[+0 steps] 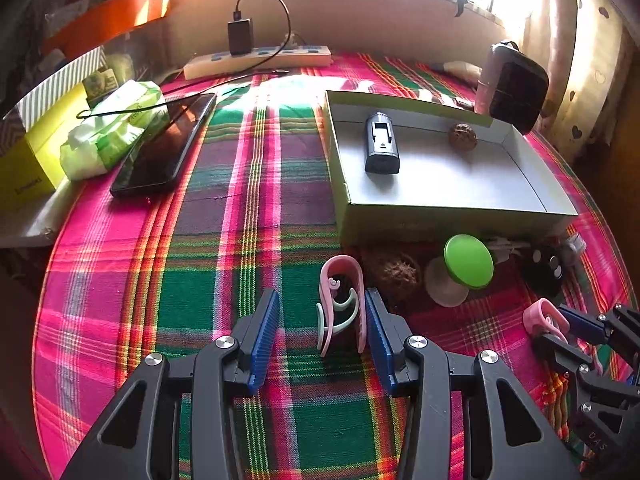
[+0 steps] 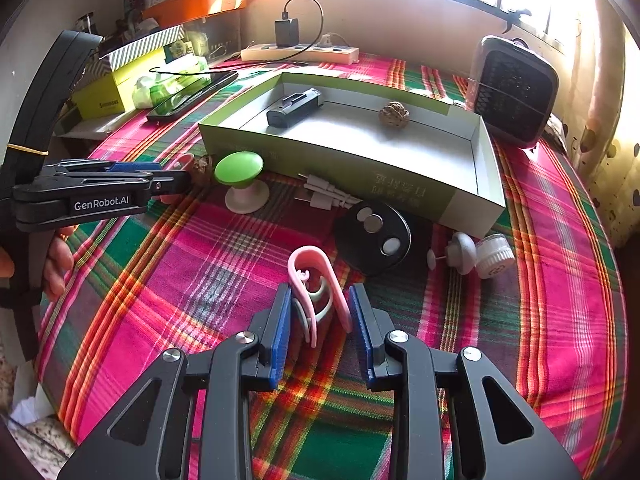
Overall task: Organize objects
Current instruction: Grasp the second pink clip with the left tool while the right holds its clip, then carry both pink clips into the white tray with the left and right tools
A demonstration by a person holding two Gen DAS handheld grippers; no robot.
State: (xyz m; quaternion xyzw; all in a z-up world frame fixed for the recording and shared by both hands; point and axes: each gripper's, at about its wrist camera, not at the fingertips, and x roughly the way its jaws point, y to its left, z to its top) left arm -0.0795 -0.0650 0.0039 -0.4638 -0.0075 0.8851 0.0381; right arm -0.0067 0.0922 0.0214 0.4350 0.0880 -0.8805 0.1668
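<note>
Pink clip, L-wrist view: it stands on edge btwn the pads of the L gripper, touching the right-hand pad only. The other pad is clear of it, so that tool is released, not gripping. Risk here, imo: if the jaws shut w/ the clip off-centre, the thin springy loop could tip over or squirt out forward toward the brown nut and the green-topped knob just beyond. Far right of this view, the R gripper has a second pink clip in its tips.

R-wrist view: second pink clip sits btwn both blue pads of the R gripper, pressed on each side, so it's clenched on the clip. The hold looks low on a soft, curled piece. On a lift it may swivel or slip, and it has to clear the wall of the open box ahead. The black round remote lies close, easy to knock. The L gripper shows side-on at the left; can't read its jaws from here.

Surface: plaid cloth, pink/green, loose enough to drag or bunch under a scraping finger. The box already holds a grey device and another nut. Room: bright window at the far side, power strip w/ a charger under it, phone at far left, small dark heater-like unit at far right.
</note>
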